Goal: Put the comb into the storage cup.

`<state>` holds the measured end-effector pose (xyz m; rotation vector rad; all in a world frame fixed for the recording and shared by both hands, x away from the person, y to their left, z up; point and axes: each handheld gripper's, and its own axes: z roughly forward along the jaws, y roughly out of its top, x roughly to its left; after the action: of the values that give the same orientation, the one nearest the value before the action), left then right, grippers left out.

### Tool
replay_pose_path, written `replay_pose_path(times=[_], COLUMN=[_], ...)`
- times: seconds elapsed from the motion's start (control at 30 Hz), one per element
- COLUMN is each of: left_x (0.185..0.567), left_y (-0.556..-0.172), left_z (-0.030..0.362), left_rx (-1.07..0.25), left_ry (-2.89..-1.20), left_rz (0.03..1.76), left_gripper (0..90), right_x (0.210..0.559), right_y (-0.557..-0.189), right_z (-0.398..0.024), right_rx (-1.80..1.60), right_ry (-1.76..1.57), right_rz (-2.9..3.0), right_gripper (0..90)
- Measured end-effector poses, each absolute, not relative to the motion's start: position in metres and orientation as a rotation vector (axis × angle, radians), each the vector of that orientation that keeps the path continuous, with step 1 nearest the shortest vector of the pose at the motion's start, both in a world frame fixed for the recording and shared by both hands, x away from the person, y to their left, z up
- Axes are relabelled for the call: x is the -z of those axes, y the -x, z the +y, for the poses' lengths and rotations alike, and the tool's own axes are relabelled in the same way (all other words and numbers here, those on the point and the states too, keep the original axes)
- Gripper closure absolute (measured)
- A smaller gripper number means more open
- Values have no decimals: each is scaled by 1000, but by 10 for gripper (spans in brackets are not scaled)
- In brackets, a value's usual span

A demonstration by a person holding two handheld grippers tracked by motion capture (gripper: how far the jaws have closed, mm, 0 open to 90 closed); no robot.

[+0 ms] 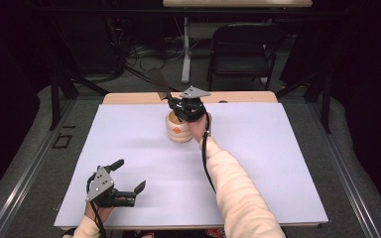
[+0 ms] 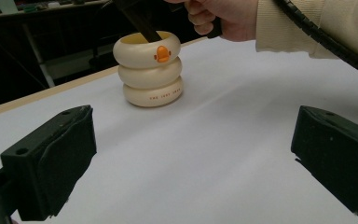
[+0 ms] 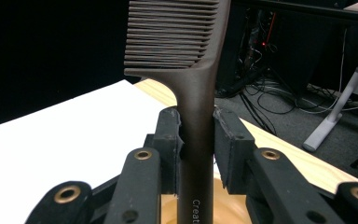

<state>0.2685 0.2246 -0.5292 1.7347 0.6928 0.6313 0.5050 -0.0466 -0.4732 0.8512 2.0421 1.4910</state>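
A cream holder (image 1: 178, 130) made of three stacked rings with an orange duck beak stands on the white sheet at the back centre. My right gripper (image 1: 174, 105) hangs just above it, shut on the handle of a dark brown comb (image 1: 159, 84). In the right gripper view the pads (image 3: 170, 144) press both sides of the comb (image 3: 186, 56), whose teeth point up. From the left gripper view, the comb's handle (image 2: 142, 23) reaches down into the holder (image 2: 151, 74). My left gripper (image 1: 130, 174) rests near the front left, open, with nothing between its fingers (image 2: 51, 163).
A white sheet (image 1: 258, 163) covers the wooden table (image 1: 129, 98). Behind the table are a black folding chair (image 1: 240, 47), a table leg and floor cables. A cream sleeve (image 1: 238, 193) crosses the sheet's front right.
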Motion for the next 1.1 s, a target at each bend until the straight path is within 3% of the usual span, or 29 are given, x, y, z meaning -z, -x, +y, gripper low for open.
replay_pose_path(times=[1.1], left_x=[529], left_y=[-268], left_z=[225], left_rx=[-634], left_ry=[-1731], left_rz=[696], left_gripper=[1], right_x=[497], right_y=[-509], right_z=[-47], right_rx=[-1432], right_ry=[-894], right_rz=[2119], right_gripper=[724])
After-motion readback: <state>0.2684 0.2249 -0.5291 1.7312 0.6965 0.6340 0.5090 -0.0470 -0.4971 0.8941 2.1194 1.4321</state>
